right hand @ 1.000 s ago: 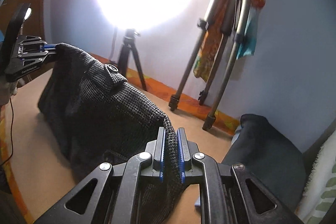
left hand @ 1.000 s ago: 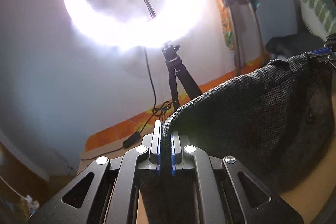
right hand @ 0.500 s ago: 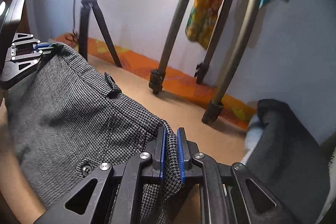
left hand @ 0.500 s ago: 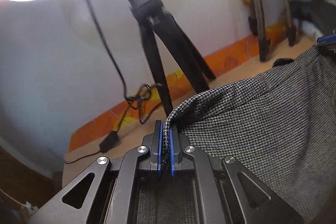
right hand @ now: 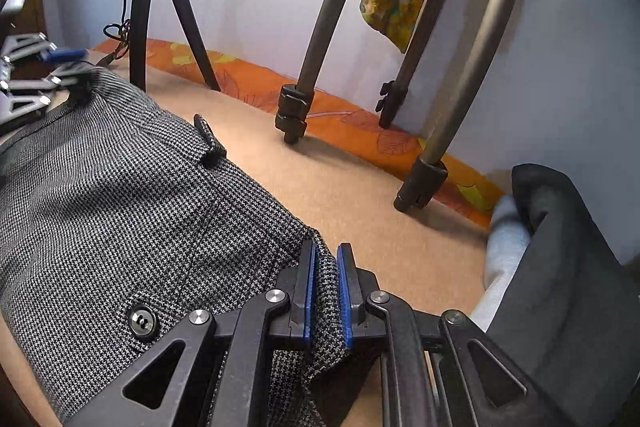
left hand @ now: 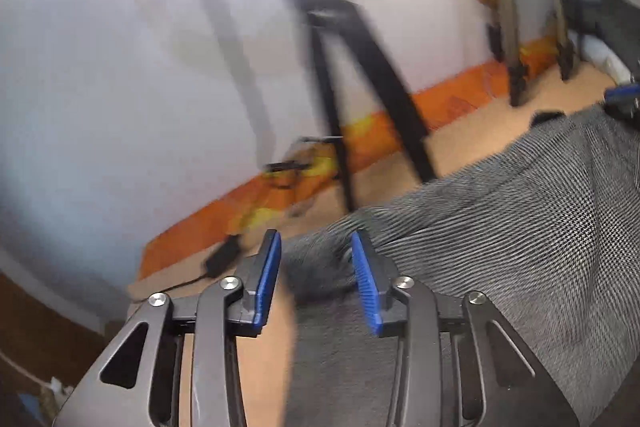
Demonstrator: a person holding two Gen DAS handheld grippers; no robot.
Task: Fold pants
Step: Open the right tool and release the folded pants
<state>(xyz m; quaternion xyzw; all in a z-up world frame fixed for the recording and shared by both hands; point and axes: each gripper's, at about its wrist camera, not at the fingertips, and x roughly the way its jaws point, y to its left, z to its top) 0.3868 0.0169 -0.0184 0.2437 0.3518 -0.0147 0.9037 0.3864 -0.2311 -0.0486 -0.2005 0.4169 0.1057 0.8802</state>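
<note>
The grey houndstooth pants (right hand: 120, 195) lie spread on the tan surface (right hand: 360, 211), waistband towards the wall, with a belt loop (right hand: 210, 141) and a dark button (right hand: 141, 321) showing. My right gripper (right hand: 325, 291) is shut on the waistband's right corner. My left gripper (left hand: 316, 271) is open, its blue pads apart, with the waistband's left corner (left hand: 320, 259) lying loose between them. The pants also fill the right of the left wrist view (left hand: 520, 247). The left gripper shows at the far left of the right wrist view (right hand: 60, 67).
A black tripod (right hand: 160, 7) and a larger grey tripod (right hand: 420, 107) stand along the blue wall. An orange patterned strip (right hand: 340, 115) runs along the wall's foot. Dark folded clothes (right hand: 560, 267) lie at the right. A cable and plug (left hand: 224, 259) lie beside the left gripper.
Both grippers have lowered the pants from hanging in the air onto the surface. My left gripper has opened and let go of the waistband corner. The right stays shut.
</note>
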